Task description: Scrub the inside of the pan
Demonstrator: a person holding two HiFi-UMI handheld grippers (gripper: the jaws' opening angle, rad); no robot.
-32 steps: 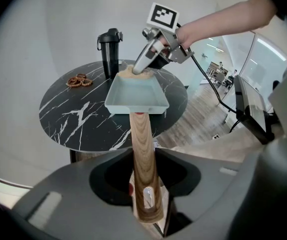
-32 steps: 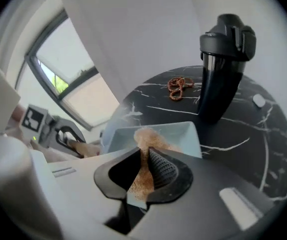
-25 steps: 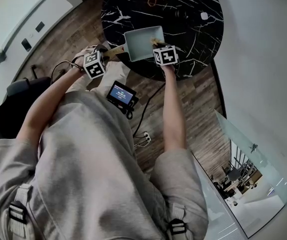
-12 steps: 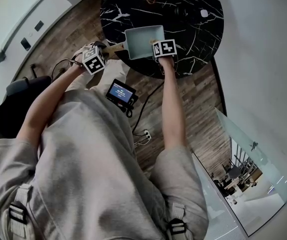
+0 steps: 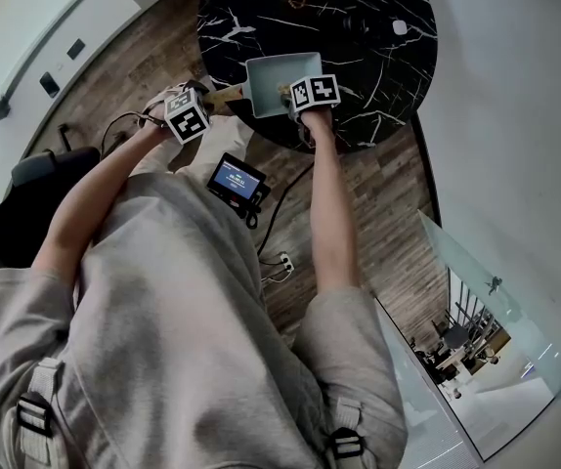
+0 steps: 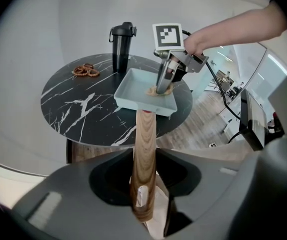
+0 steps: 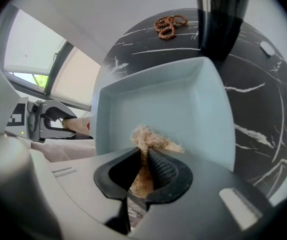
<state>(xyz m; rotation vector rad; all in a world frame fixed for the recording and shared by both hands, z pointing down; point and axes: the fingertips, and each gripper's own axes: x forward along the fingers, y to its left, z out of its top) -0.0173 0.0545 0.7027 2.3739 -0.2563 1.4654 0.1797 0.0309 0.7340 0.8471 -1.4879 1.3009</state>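
Overhead first, head view: pale blue rectangular pan [image 5: 273, 74] sits on a round black marble table [image 5: 368, 27], near the edge closest to the person. Left gripper [image 5: 205, 103] is at the pan's wooden handle [image 5: 226, 94], which juts out past that edge. Right gripper [image 5: 290, 94] points down into the pan at its near side; its tips cannot be resolved from here.

Left gripper view: the handle runs straight between the 2 jaws, which clamp its end at a medium gap. Beyond, the right gripper holds a tan fibrous scrubber [image 6: 158, 91] against the pan floor. 1 black bottle [image 6: 122, 45] stands just behind the pan. Brown bead rings [image 6: 85, 71] lie left of the bottle.

Right gripper view: jaws pinched nearly together on the scrubber. Its frayed tuft touches the pan floor close to the near wall.
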